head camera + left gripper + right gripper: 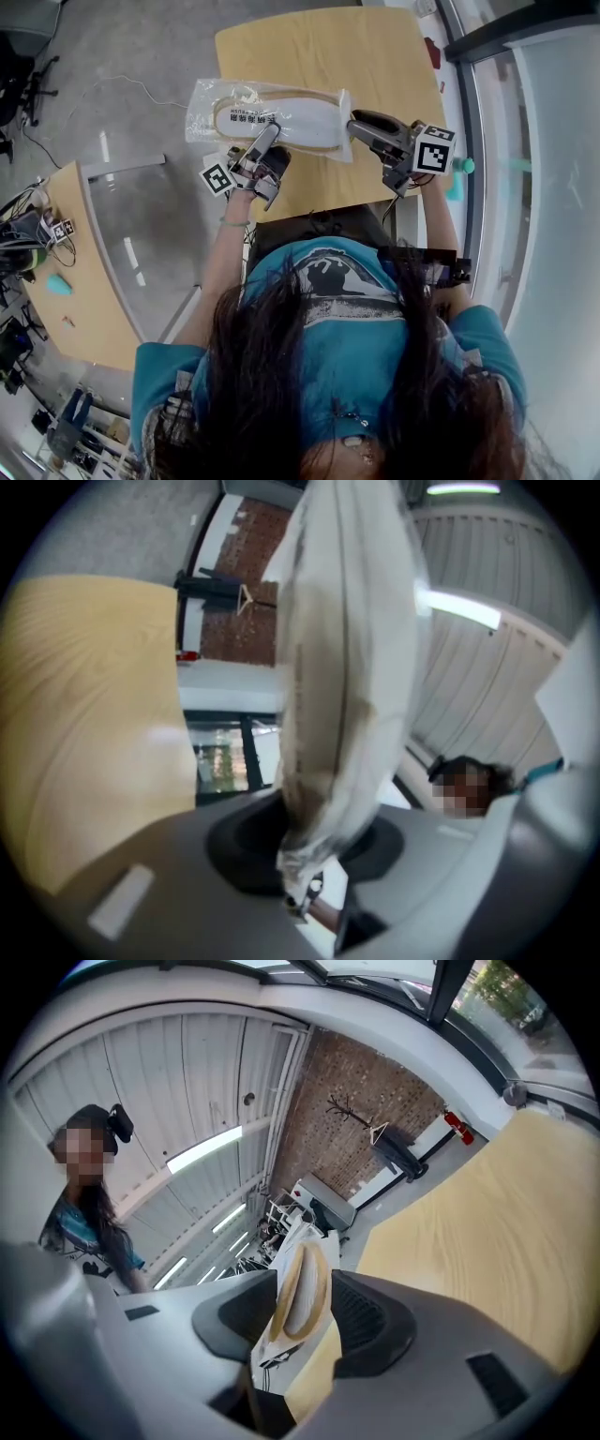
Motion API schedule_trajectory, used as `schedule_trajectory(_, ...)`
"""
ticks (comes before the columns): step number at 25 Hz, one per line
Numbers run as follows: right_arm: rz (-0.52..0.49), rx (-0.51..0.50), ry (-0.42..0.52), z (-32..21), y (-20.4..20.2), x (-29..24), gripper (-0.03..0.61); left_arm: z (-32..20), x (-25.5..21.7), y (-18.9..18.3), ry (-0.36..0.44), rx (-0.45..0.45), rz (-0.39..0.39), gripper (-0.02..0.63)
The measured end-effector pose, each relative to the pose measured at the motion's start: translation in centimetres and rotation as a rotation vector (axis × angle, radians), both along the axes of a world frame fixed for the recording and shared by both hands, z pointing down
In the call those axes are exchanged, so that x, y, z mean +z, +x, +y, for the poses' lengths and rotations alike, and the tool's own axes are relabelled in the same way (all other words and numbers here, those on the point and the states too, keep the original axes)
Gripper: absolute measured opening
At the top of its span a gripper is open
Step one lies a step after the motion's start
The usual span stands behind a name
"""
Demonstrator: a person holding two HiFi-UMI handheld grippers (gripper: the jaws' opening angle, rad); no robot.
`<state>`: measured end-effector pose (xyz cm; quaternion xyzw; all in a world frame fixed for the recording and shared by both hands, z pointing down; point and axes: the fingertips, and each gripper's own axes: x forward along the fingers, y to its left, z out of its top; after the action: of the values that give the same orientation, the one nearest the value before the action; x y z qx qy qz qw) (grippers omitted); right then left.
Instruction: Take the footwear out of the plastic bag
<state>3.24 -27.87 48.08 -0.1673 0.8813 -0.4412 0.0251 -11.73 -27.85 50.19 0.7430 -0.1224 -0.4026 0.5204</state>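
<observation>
A clear crinkled plastic bag holding a flat white slipper with a tan edge lies crosswise over the near part of a light wooden tabletop, stretched between the two grippers. From the head view I cannot tell whether it touches the wood. The left gripper, with its square-marker cube toward the person, meets the bag at its near edge, left of the middle. In the left gripper view its jaws are clenched on a bunched fold of the plastic, and the rest of the bag rises from them with the tabletop at the left. The right gripper stands at the bag's right end. In the right gripper view its jaws stand apart with the bag's end and the slipper's narrow rim between them, and the ribbed right pad shows bare, so the hold looks released.
</observation>
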Motion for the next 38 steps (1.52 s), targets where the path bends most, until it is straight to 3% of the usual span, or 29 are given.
schedule_trajectory(2,0.001,0.001,0.006,0.0,-0.1,-0.1,0.167,0.1,-0.3,0.0,0.008,0.005,0.037,0.095)
schedule_trajectory(7,-0.126,-0.059,-0.038,0.6,-0.6,-1.2,0.193,0.3,-1.2,-0.1,0.015,0.02,0.146,0.095)
schedule_trajectory(11,-0.181,-0.123,-0.053,1.3,-1.5,-2.2,0.192,0.1,-0.9,-0.1,0.003,0.002,0.129,0.091)
schedule_trajectory(20,-0.04,-0.06,-0.163,1.0,-1.2,0.1,0.096,-0.4,1.0,-0.3,-0.034,-0.083,-0.064,0.108)
schedule_trajectory(27,-0.012,-0.065,-0.219,1.1,0.4,1.6,0.091,-1.2,2.3,0.0,-0.042,-0.071,-0.233,0.112)
schedule_trajectory(30,0.001,-0.056,-0.225,1.4,2.1,2.2,0.089,-1.9,3.5,-0.6,-0.065,-0.112,-0.289,0.11)
schedule_trajectory(34,0.038,-0.038,-0.236,1.7,3.8,2.9,0.086,-2.3,4.1,0.2,-0.029,-0.055,-0.407,0.11)
schedule_trajectory(38,0.056,0.0,-0.234,1.6,5.2,3.4,0.086,-3.5,5.3,0.7,-0.04,-0.061,-0.466,0.112)
